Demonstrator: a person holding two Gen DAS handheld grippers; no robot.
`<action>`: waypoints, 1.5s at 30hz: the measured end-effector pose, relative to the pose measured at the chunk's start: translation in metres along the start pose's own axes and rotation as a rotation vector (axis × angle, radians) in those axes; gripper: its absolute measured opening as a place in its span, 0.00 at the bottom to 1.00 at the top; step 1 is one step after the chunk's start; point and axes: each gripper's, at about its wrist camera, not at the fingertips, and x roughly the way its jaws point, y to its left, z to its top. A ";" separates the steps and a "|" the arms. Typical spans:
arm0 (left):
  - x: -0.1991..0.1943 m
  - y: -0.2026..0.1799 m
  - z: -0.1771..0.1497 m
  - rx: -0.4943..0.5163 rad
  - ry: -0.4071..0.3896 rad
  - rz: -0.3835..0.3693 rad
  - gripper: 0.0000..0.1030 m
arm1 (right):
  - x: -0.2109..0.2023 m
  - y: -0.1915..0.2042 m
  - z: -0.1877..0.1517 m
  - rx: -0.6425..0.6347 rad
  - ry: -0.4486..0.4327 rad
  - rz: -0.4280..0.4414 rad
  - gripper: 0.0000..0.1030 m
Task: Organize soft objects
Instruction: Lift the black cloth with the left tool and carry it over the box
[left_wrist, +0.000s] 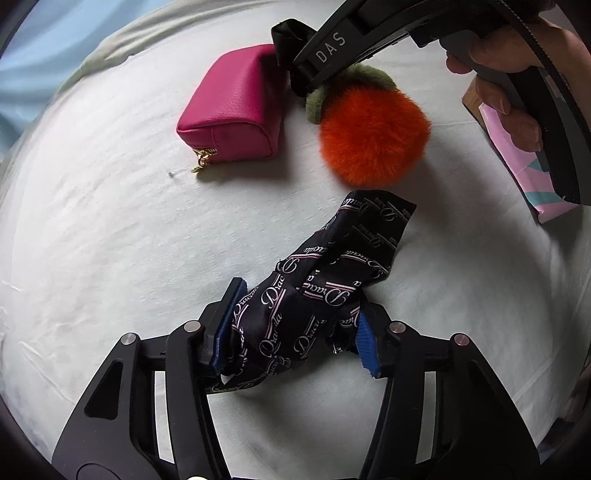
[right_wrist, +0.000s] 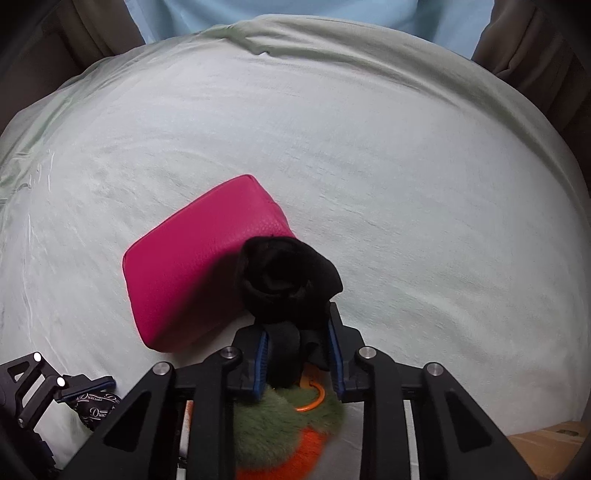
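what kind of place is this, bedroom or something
Likely a bedroom or similar home room: the things lie on a wide soft surface under a pale sheet, probably a bed, with curtains behind it. A pink pouch and a furry orange toy on it suit a home.

A pale bedsheet (right_wrist: 369, 155) (lightly wrinkled) and a pink patterned box (left_wrist: 524, 162).

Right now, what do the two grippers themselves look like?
Both are matte black linkage frames with silver pivot pins and ribbed blue finger pads. The left gripper and right gripper match; the right one's body carries white "DAS" lettering, and a bare hand holds its handle.
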 end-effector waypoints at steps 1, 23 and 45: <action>-0.003 0.002 0.001 -0.007 -0.005 0.002 0.49 | -0.004 -0.002 0.000 0.011 -0.010 -0.002 0.24; -0.155 -0.002 0.031 -0.061 -0.203 0.120 0.48 | -0.186 0.002 -0.022 0.112 -0.207 -0.019 0.24; -0.295 -0.148 0.139 -0.056 -0.369 0.055 0.48 | -0.343 -0.123 -0.121 0.324 -0.272 -0.110 0.24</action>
